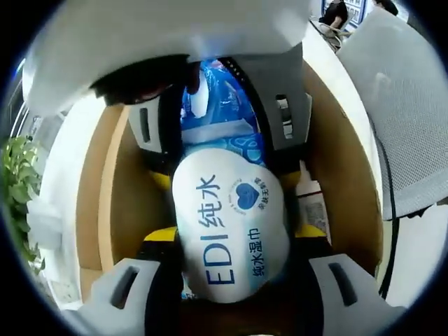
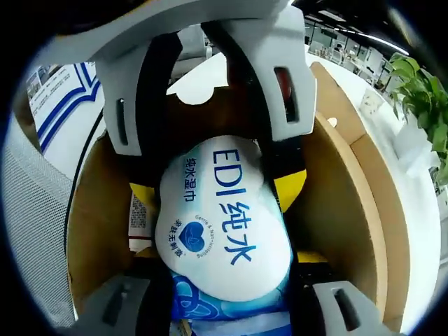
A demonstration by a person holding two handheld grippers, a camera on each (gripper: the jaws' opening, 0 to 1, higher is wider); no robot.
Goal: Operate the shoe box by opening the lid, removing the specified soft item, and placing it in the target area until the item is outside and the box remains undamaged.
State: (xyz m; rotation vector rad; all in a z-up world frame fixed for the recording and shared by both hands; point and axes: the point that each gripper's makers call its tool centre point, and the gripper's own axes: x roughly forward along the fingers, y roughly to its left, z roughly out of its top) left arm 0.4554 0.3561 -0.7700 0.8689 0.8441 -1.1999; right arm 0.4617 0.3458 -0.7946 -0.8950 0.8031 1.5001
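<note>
Both the left gripper and the right gripper are closed on opposite ends of the wet-wipes pack, held over the open shoe box, a light, squashy, slippery pack best pinched near its ends, not its middle.

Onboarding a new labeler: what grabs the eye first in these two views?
The white-and-blue soft pack of wet wipes printed "EDI" sits centre frame in both views, pinched from opposite ends between the left gripper and the right gripper. Around it rise the brown cardboard walls of the open shoe box. A green leafy plant stands at the edge of the right gripper view.
</note>
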